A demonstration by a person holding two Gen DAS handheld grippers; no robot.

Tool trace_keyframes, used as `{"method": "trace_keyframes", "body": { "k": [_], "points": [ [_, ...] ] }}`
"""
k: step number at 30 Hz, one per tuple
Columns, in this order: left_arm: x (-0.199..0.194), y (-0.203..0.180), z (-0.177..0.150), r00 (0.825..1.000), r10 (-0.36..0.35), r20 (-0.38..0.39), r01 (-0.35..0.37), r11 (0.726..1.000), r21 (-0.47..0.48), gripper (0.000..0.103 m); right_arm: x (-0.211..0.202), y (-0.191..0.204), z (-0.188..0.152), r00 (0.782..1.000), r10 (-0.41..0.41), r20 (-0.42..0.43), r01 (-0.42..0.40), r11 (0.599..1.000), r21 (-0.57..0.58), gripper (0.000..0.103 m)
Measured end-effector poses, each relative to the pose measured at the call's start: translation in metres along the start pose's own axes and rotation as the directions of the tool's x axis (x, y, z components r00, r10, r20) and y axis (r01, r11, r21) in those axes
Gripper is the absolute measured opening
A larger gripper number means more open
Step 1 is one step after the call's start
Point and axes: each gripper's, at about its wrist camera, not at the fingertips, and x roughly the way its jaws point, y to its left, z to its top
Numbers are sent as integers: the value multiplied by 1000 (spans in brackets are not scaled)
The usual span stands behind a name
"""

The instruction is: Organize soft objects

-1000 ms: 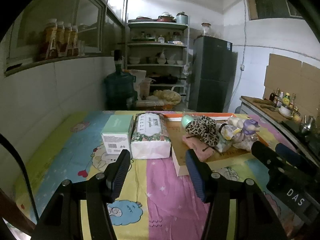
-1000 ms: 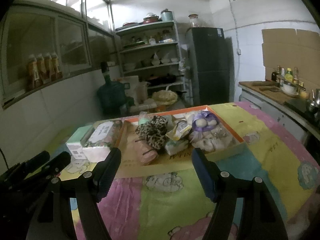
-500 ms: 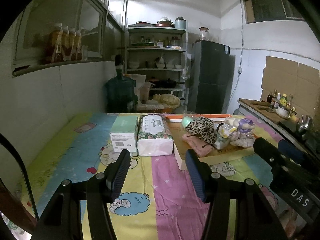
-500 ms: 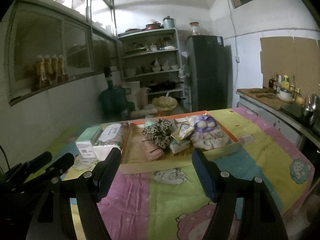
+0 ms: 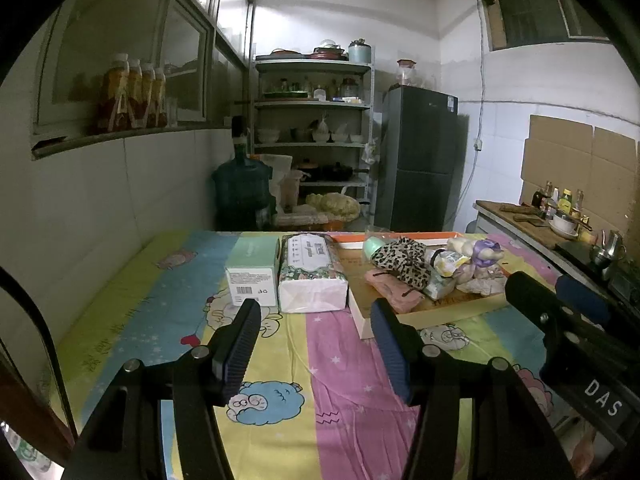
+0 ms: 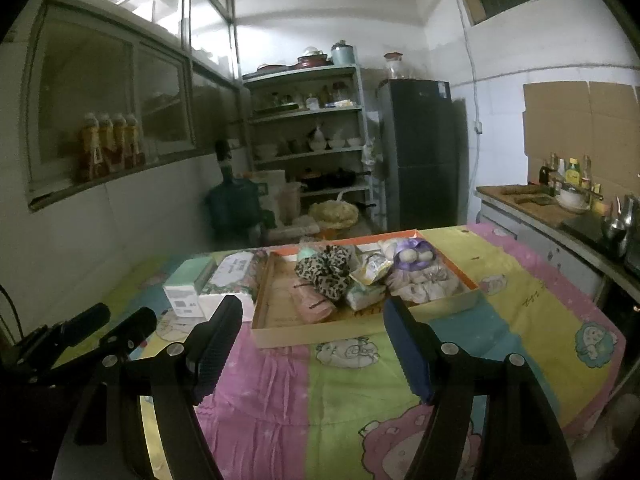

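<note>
Both pulled back, view wider | left gripper [image 5: 312,340] and right gripper [image 6: 310,342] agape, empty | orange-rimmed cardboard tray [image 6: 360,322] of soft things mid-frame, smaller, looks sorted

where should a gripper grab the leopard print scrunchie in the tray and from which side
Grip the leopard print scrunchie across its raised bunched top, coming down from above and the near side. It sits on top of the heap in the tray, above the pink cloth, so its puffy folds are free to pinch. The right gripper is open and faces it.
</note>
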Motion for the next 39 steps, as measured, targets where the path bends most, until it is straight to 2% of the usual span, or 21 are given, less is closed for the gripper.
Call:
{"method": "trace_keyframes", "body": {
  "k": [39],
  "points": [
    [-11,2,7,1000,-11,26,11,1000,-5,57,-10,8,2,1000,13,2,-13,1000,-24,75]
  ]
}}
